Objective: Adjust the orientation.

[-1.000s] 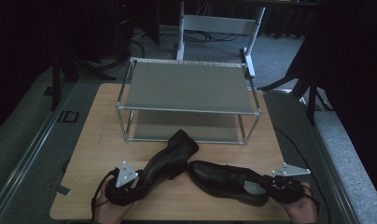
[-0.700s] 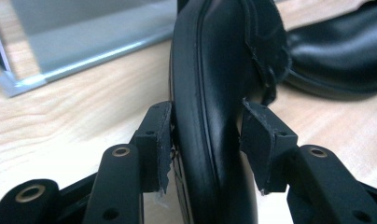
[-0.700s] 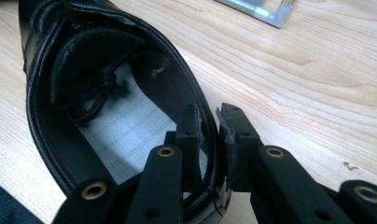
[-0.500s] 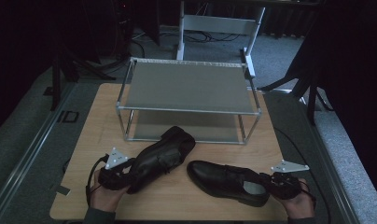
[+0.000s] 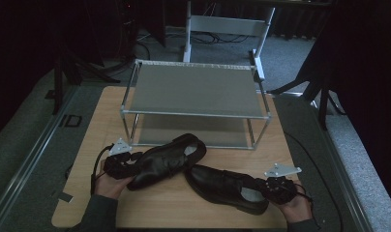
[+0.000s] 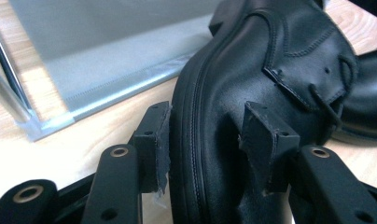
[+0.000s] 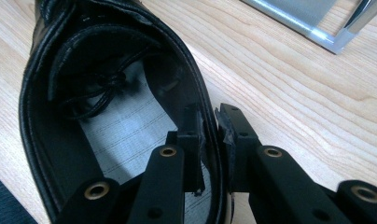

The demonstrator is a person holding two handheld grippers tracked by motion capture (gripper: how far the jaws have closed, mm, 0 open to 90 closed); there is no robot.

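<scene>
Two black leather shoes lie on the wooden table [image 5: 87, 140] in front of a two-level metal shoe rack [image 5: 193, 92]. My left gripper [image 5: 130, 162] is shut across the toe of the left shoe [image 5: 167, 157], which is tipped on its side; in the left gripper view the pads [image 6: 155, 140] press into both sides of that left shoe [image 6: 252, 79]. My right gripper [image 5: 273, 186] is shut on the heel rim of the right shoe [image 5: 222, 186]. In the right gripper view one jaw is inside the right shoe [image 7: 107, 116] and one outside, with the gripper [image 7: 210, 135] pinching the rim.
The rack's lower shelf [image 5: 193, 130] sits just behind the shoes, with its corner post [image 6: 9, 74] close to my left gripper. A grey chair frame [image 5: 227, 29] stands beyond the table. Dark floor and cables surround the table.
My left gripper has carried its shoe forward and to the right, toward the rack's lower shelf. The right shoe and right gripper have barely moved.
</scene>
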